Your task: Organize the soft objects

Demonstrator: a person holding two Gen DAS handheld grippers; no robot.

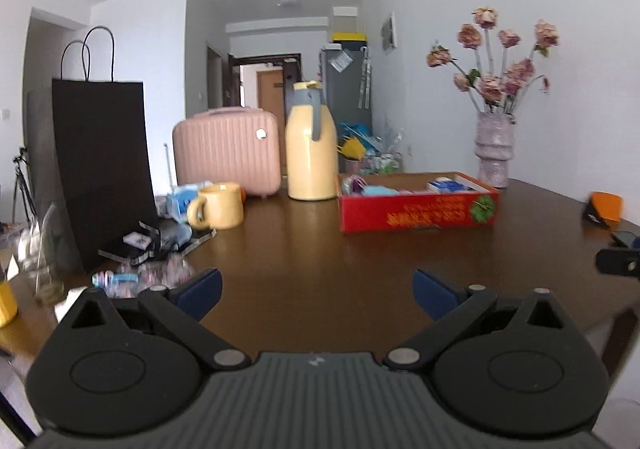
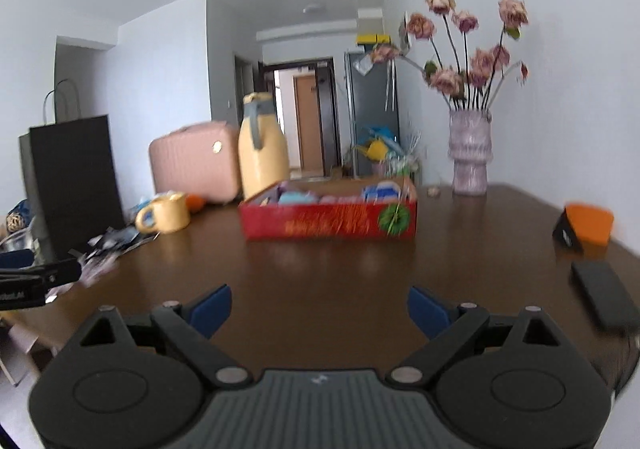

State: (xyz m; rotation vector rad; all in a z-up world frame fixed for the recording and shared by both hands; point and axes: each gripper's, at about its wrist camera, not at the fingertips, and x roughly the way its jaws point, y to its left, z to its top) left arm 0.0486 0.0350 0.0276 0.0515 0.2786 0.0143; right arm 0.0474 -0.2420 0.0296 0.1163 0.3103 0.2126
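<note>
A red box sits on the brown table, near the far side. Soft little things lie inside it, blue and pink ones, but they are too blurry to name. More small things lie in a messy pile at the left side of the table, well apart from the box.

The left gripper hangs low over the near part of the table. Its blue fingers are spread wide and hold nothing. The right gripper is just the same: wide apart, with nothing between its blue fingers. Both point at the box from far back.

Just left of the box stands a tall yellow jug. A pink suitcase stands beside the jug. A yellow mug sits in front of the suitcase. A black paper bag stands at the left edge. Behind the box on the right, a vase holds dried pink flowers. A dark flat phone lies near the right edge, and an orange thing sits behind it.
</note>
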